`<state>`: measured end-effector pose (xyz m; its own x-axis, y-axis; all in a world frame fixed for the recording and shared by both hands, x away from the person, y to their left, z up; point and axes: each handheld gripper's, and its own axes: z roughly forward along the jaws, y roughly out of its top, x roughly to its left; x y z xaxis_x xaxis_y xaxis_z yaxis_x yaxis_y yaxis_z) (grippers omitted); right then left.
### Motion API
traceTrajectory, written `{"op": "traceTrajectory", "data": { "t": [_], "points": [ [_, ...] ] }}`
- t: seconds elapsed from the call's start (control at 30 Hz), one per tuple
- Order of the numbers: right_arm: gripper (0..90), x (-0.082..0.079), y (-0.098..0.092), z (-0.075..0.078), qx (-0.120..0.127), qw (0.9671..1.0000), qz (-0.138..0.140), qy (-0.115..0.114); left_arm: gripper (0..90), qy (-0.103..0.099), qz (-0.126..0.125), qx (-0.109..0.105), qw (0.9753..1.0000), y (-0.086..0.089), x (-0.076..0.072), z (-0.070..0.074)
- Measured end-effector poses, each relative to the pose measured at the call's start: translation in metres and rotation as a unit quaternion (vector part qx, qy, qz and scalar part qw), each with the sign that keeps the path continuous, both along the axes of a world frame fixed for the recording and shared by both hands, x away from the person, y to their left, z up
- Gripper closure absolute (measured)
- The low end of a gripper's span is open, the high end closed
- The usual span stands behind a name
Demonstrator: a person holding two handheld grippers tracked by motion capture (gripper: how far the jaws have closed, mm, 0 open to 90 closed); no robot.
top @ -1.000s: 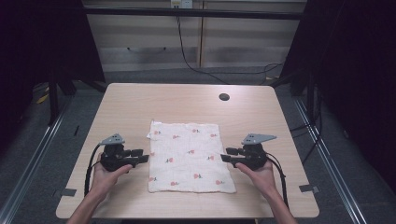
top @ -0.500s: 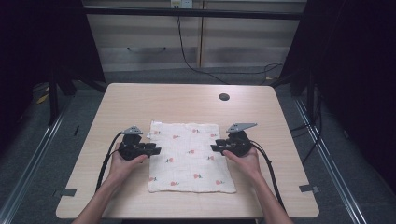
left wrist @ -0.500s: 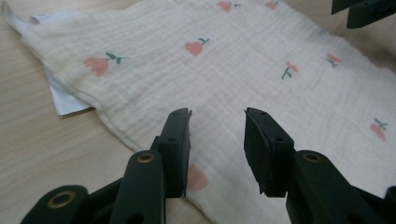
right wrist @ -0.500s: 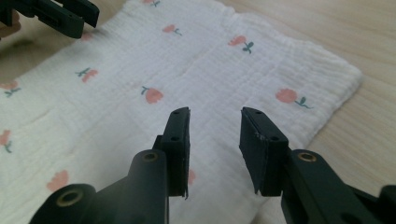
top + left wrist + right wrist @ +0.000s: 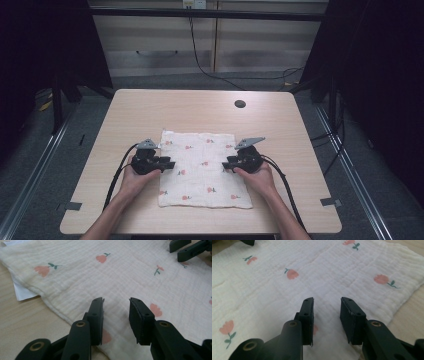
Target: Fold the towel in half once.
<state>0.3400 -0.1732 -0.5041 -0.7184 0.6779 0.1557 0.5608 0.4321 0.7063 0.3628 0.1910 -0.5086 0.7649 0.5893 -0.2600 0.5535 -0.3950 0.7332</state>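
A white cloth printed with small pink flowers lies flat on the wooden table. My left gripper hovers over the cloth's left edge, jaws pointing right. In the left gripper view that gripper stands open above the cloth, nothing between its jaws. My right gripper sits over the cloth's right edge, jaws pointing left. In the right gripper view it is open too, low above the cloth. A white tag sticks out from under the cloth's edge.
A dark round hole marks the table's far right part. Cables trail from both grippers toward the front edge. Tape marks sit near the front corners. Bare wood surrounds the cloth on all sides.
Both grippers have moved forward and inward, from beside the cloth's lower part to over its left and right edges near the middle. The cloth has not shifted.
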Motion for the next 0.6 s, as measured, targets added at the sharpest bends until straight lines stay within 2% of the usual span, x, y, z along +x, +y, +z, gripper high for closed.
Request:
{"op": "traceTrajectory", "data": {
  "t": [0.17,0.4,0.6],
  "points": [
    [67.3,-0.014,-0.006,0.002,-0.007,0.9999,0.01,0.008,67.6,-0.018,-0.008,0.012,0.9997,0.0,-0.014,0.0],
    [67.3,-0.029,-0.012,0.003,-0.012,0.9999,0.009,0.006,67.7,-0.014,-0.019,0.012,0.9996,0.0,-0.026,0.001],
    [67.2,-0.045,-0.015,0.005,-0.017,0.9997,0.015,0.011,67.7,-0.011,-0.027,0.009,0.9995,0.002,-0.043,0.002]
  ]
}}
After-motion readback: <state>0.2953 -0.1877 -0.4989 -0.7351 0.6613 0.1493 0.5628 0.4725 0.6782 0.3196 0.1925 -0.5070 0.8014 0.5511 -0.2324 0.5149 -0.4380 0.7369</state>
